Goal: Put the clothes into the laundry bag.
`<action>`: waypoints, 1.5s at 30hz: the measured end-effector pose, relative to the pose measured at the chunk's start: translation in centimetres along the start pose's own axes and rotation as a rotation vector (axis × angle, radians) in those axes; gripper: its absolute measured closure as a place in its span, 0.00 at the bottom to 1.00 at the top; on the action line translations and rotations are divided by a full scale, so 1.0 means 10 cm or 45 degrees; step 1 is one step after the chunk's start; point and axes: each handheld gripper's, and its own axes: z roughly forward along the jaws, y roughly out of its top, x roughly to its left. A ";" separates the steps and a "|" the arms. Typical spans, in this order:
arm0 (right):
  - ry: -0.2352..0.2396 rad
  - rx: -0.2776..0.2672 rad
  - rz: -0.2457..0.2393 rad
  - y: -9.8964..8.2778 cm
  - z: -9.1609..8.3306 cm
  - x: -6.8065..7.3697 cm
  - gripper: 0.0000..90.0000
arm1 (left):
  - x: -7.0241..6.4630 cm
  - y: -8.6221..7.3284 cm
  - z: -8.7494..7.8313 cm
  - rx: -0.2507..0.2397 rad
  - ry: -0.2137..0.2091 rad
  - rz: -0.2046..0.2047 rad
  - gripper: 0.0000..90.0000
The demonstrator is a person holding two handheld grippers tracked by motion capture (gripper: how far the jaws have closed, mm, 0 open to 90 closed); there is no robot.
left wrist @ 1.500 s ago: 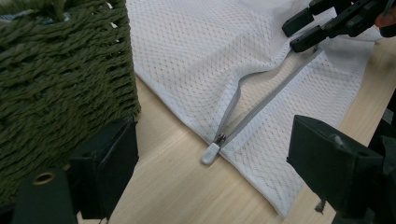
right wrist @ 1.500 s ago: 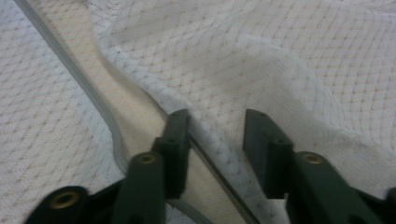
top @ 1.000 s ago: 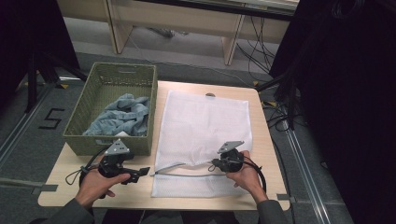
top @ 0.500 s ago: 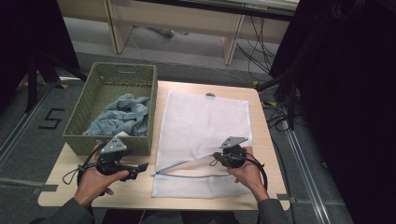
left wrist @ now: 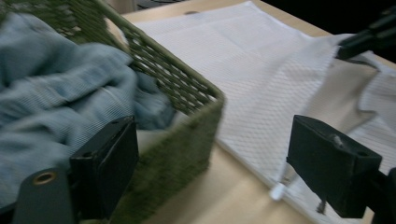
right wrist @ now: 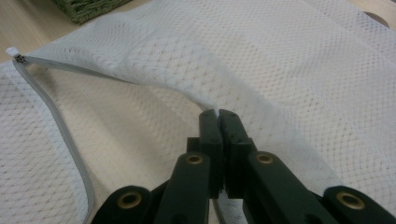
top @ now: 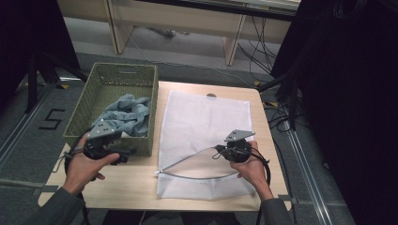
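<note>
Bag-opening step: right gripper (right wrist: 218, 113) clamped on upper lip of mesh laundry bag (top: 206, 117), mouth lifted; left gripper (left wrist: 212, 163) wide open, empty, beside basket (top: 141, 145). Next, probably: fetching blue cloth (top: 124, 112).

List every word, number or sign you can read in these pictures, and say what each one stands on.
"5": a dark numeral on the grey floor, left of the green basket, in the high view.
No other writing can be read on the basket, the mesh bag or the table.
</note>
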 end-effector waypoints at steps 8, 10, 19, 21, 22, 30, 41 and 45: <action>0.000 -0.007 -0.015 -0.01 0.01 -0.02 1.00 | 0.63 0.40 0.13 0.132 0.121 0.007 0.17; -0.001 -0.005 -0.022 -0.01 0.02 -0.02 1.00 | 0.74 0.51 0.21 0.183 0.116 0.026 0.17; 0.003 0.022 -0.019 -0.01 0.01 -0.03 1.00 | 0.97 0.74 0.68 0.266 0.069 0.016 0.25; 0.004 0.023 -0.018 -0.02 0.01 -0.04 1.00 | 0.96 0.73 0.80 0.282 0.044 0.000 0.22; -0.006 -0.021 -0.013 -0.04 0.04 -0.04 1.00 | 0.95 0.71 0.86 0.291 0.030 -0.015 0.19; -0.003 -0.016 -0.011 -0.06 0.06 -0.05 1.00 | 0.99 0.65 1.13 0.393 0.024 -0.035 0.18; 0.028 0.042 -0.015 -0.06 0.05 -0.05 1.00 | 0.94 0.44 1.41 0.468 0.002 -0.075 0.16; 0.020 0.033 -0.013 -0.07 0.07 -0.04 1.00 | 0.95 0.33 1.49 0.512 0.020 -0.072 0.16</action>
